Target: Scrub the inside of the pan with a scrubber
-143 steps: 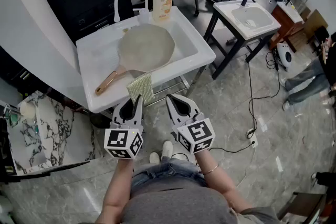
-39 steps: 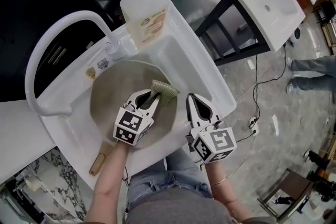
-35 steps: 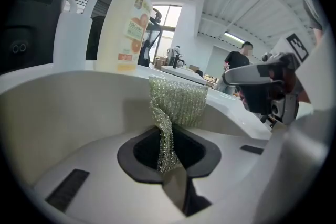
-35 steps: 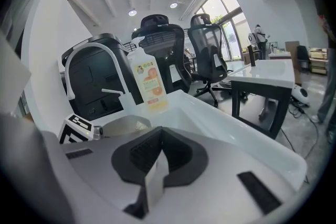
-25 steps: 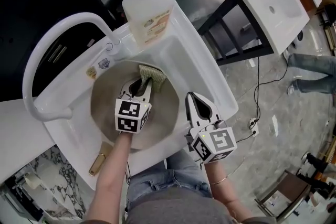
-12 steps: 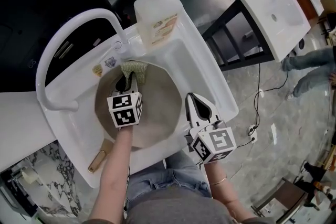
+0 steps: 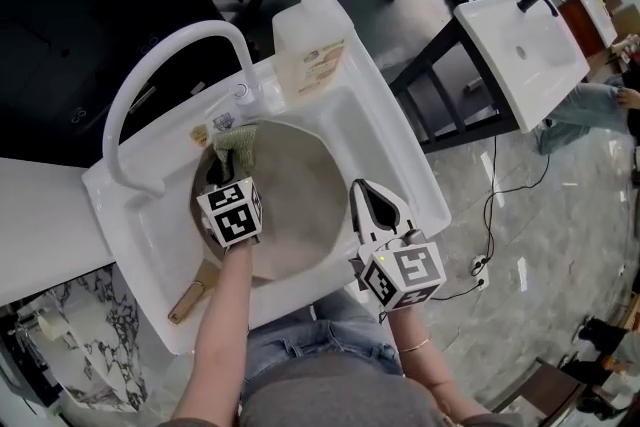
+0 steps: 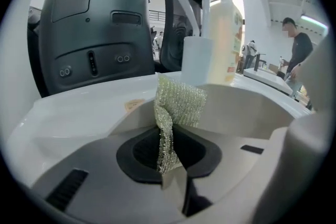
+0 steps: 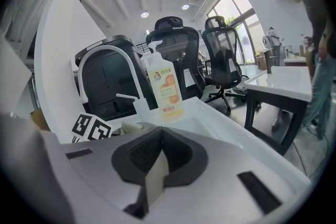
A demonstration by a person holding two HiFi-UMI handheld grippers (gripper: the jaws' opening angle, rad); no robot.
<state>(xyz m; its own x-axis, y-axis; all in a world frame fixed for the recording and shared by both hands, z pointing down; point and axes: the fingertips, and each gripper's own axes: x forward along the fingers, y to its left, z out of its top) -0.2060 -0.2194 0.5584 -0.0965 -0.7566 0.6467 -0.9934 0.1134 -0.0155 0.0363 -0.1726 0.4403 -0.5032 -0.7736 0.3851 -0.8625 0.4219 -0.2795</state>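
While my left gripper (image 7: 222, 167) pinches the pale-green mesh scrubber (image 7: 238, 143) at the far rim of the round grey pan (image 7: 300, 205), my right gripper (image 7: 364, 191) is clenched, empty.

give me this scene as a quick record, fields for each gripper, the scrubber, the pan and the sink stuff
left gripper: shut on the scrubber, over the pan's far left part
right gripper: shut, holding nothing, above the sink's near right rim
scrubber: greenish mesh, folded, pinched at one edge, by the pan's far rim
pan: lies in the sink, its handle pointing near left
sink: white, the pan fills most of its basin
faucet: white arch at the back left
soap bottle: on the back rim beside the faucet
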